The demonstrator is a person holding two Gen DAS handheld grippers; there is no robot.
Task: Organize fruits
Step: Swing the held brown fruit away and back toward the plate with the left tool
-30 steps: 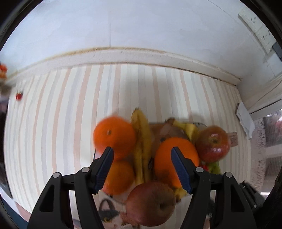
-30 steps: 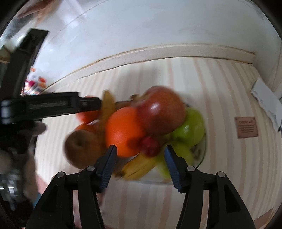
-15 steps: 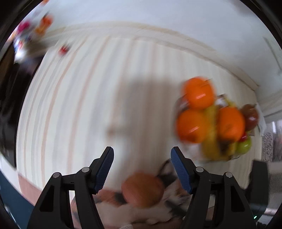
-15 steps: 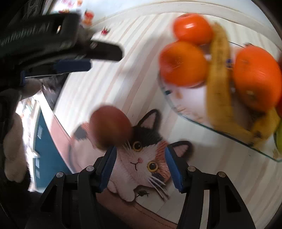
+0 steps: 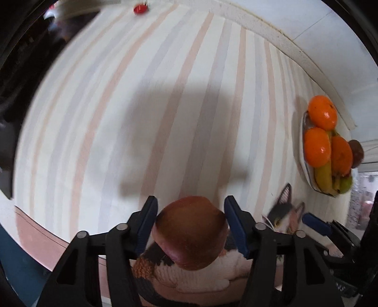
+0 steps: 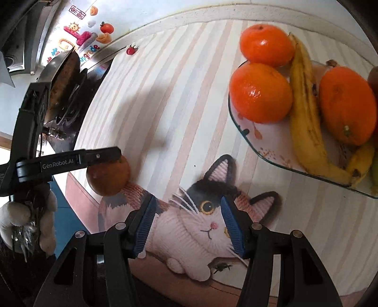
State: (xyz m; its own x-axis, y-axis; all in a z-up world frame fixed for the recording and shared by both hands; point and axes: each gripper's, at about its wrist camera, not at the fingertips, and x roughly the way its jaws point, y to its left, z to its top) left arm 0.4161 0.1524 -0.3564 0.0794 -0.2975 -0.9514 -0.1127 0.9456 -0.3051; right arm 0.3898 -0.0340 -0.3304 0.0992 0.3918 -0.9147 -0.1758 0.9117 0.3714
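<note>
A reddish-brown apple [image 5: 191,232] sits between the blue pads of my left gripper [image 5: 191,222], low over the cat-print mat; the pads stand beside it with small gaps. It also shows in the right wrist view [image 6: 108,177], under the left gripper's finger [image 6: 94,157]. A glass plate [image 6: 250,139] at the right holds oranges [image 6: 259,93], bananas [image 6: 304,118] and more fruit; it also shows far right in the left wrist view [image 5: 304,165]. My right gripper [image 6: 186,224] is open and empty over the cat's face.
A cat-print mat [image 6: 200,212] lies at the near table edge on the striped tablecloth [image 5: 165,94]. A small red tomato-like piece [image 5: 140,9] lies at the far edge. A stove with a pan [image 6: 63,78] is at the left.
My left gripper has swung left away from the plate and come down around the apple on the mat. The right gripper has drawn back a little from the plate.
</note>
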